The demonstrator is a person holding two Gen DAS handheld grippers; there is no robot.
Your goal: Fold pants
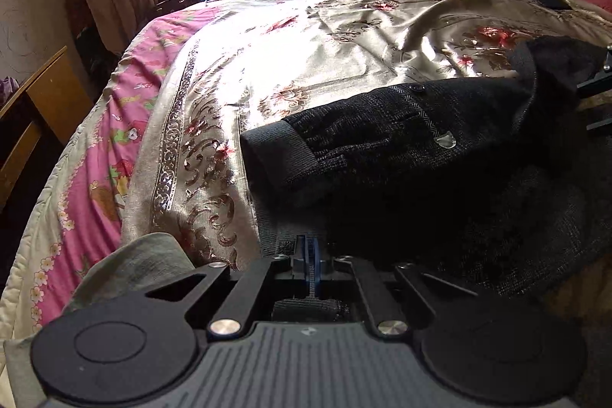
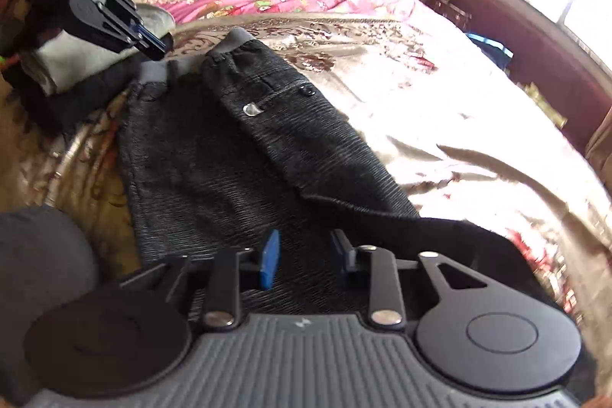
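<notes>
Fingers [image 2: 269,259] above sunlit bedspread [image 2: 440,109]

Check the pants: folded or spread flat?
Partly folded. One side of the pants lies doubled lengthwise over the other, its waistband end atop, on the bedspread.

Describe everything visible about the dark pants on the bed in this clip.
The pants are dark charcoal, of a ribbed, woven-looking fabric, with a grey elastic waistband, a buttoned pocket and a small silvery tag. They lie on the floral bedspread, one side folded over the other. The left claw is shut on the waistband edge; the right claw, open, hovers above the leg end.
</notes>
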